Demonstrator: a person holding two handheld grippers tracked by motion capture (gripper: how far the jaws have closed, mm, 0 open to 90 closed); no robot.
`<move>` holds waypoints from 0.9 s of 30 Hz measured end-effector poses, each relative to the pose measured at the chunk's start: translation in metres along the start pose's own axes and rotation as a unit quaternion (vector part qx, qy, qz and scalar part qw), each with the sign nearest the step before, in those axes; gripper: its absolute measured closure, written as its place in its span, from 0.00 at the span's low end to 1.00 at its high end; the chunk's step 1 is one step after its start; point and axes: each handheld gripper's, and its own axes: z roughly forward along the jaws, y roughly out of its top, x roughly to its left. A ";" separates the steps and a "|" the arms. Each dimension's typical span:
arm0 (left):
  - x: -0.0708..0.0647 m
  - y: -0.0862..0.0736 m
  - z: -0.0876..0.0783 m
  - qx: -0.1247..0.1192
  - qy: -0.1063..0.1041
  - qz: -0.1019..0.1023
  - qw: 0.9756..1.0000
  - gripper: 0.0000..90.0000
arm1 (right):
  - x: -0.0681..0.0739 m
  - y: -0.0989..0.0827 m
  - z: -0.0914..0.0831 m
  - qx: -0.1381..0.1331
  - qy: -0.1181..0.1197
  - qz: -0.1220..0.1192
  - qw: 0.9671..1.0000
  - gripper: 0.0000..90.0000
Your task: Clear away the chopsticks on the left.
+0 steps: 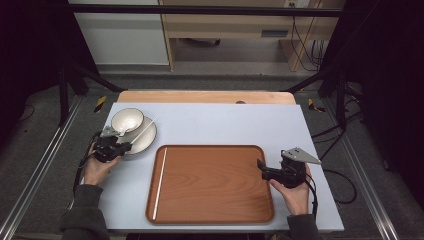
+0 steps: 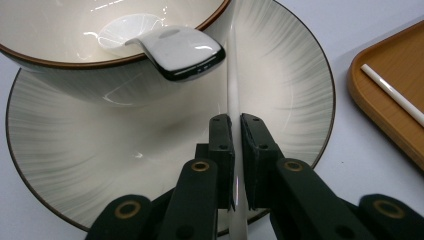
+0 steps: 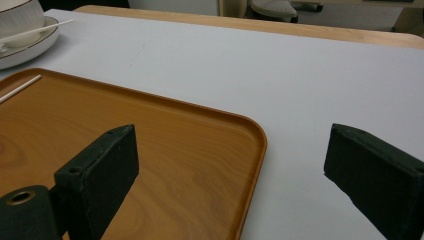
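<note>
Between the matt black fingers [image 2: 221, 150], a smooth white chopstick [image 2: 235, 100] looks glossy. Beyond them, the plate [image 2: 290, 75], bowl [image 2: 60, 35] and spoon [image 2: 175, 50] are shiny glazed ceramic. Right of them, the tray [image 2: 395, 100] shows satin wood grain on a matt pale table [image 2: 360, 170]

Dark grey sleeves; each black gripper [image 1: 126, 146] has brass-ringed screw holes and trailing black cable

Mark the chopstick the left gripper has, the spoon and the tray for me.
chopstick [image 2: 233, 75], left gripper view, shaft above the jaws, over the plate.
spoon [image 2: 182, 50], left gripper view, handle end hanging over the bowl's rim.
tray [image 1: 215, 182], high view, bare wooden floor.
</note>
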 end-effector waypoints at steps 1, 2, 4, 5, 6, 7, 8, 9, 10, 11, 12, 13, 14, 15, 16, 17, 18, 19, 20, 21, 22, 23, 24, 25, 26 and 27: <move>-0.001 0.000 -0.001 -0.002 -0.002 0.001 1.000 0.93 | 0.000 0.000 0.000 0.000 0.000 0.000 1.000 0.08; -0.002 0.001 -0.002 -0.004 -0.003 0.000 1.000 0.93 | 0.000 0.000 0.000 -0.001 0.000 0.000 1.000 0.08; -0.004 0.002 -0.005 -0.009 -0.005 -0.004 1.000 0.94 | -0.001 0.000 -0.001 -0.001 -0.001 0.000 1.000 0.08; -0.005 0.002 -0.006 -0.010 -0.005 -0.005 1.000 0.94 | -0.001 0.000 -0.001 -0.001 0.000 0.001 1.000 0.08; -0.006 0.002 -0.008 -0.012 -0.005 -0.005 1.000 0.94 | -0.001 0.000 -0.002 -0.001 0.000 0.001 1.000 0.08; -0.007 0.003 -0.010 -0.014 -0.004 -0.005 1.000 0.94 | -0.001 0.000 -0.002 -0.003 0.000 0.002 1.000 0.08; -0.009 0.003 -0.012 -0.019 -0.003 -0.008 1.000 0.94 | -0.001 0.001 -0.002 -0.004 0.001 0.003 1.000 0.08; -0.009 0.003 -0.013 -0.019 -0.002 -0.008 1.000 0.94 | -0.001 0.001 -0.002 -0.004 0.000 0.001 1.000 0.08; -0.010 0.002 -0.015 -0.021 0.000 -0.013 1.000 0.94 | -0.001 0.001 -0.003 -0.004 0.001 0.002 1.000 0.08; -0.010 0.002 -0.016 -0.023 0.001 -0.013 1.000 0.94 | -0.002 0.001 -0.003 -0.005 -0.001 0.002 1.000 0.08; -0.011 0.002 -0.018 -0.026 0.000 -0.016 1.000 0.94 | -0.002 0.001 -0.003 -0.004 -0.001 0.002 1.000 0.08; -0.012 0.001 -0.020 -0.027 -0.001 -0.019 0.999 0.94 | -0.002 0.001 -0.003 -0.004 0.000 0.003 1.000 0.08; -0.013 0.001 -0.021 -0.027 0.001 -0.022 0.999 0.94 | -0.002 0.001 -0.003 -0.005 -0.001 0.003 1.000 0.08; -0.014 0.001 -0.022 -0.025 0.002 -0.022 0.999 0.94 | -0.002 0.001 -0.003 -0.005 -0.001 0.004 1.000 0.08; -0.016 0.001 -0.023 -0.028 0.003 -0.020 0.999 0.94 | -0.002 0.001 -0.003 -0.005 0.000 0.005 1.000 0.08; -0.017 0.001 -0.025 -0.029 0.002 -0.019 0.999 0.94 | -0.002 0.001 -0.003 -0.006 -0.001 0.004 1.000 0.08; -0.019 0.001 -0.027 -0.031 0.004 -0.019 0.999 0.94 | -0.002 0.001 -0.003 -0.005 -0.001 0.003 1.000 0.08; -0.020 0.001 -0.028 -0.033 0.004 -0.017 0.999 0.94 | -0.002 0.001 -0.003 -0.005 -0.001 0.003 1.000 0.08; -0.022 0.001 -0.030 -0.037 0.000 -0.020 0.999 0.94 | -0.002 0.001 -0.003 -0.004 -0.001 0.004 1.000 0.08; -0.024 0.001 -0.032 -0.041 0.001 -0.018 0.999 0.94 | -0.002 0.001 -0.003 -0.005 -0.001 0.003 1.000 0.08; -0.027 0.001 -0.034 -0.043 0.004 -0.014 0.999 0.94 | -0.002 0.001 -0.004 -0.006 -0.001 0.005 1.000 0.08; -0.029 0.001 -0.036 -0.046 0.006 -0.016 0.999 0.94 | -0.003 0.001 -0.004 -0.006 0.000 0.005 1.000 0.08; -0.031 0.001 -0.039 -0.046 0.009 -0.015 0.999 0.94 | -0.003 0.001 -0.004 -0.007 0.000 0.005 1.000 0.08; -0.033 0.001 -0.040 -0.052 0.011 -0.017 0.998 0.94 | -0.003 0.001 -0.004 -0.006 -0.002 0.004 1.000 0.08; -0.035 0.001 -0.042 -0.054 0.011 -0.021 0.998 0.94 | -0.003 0.001 -0.004 -0.006 -0.002 0.005 1.000 0.08; -0.038 0.000 -0.044 -0.055 0.012 -0.025 0.998 0.94 | -0.003 0.001 -0.004 -0.006 -0.002 0.005 1.000 0.08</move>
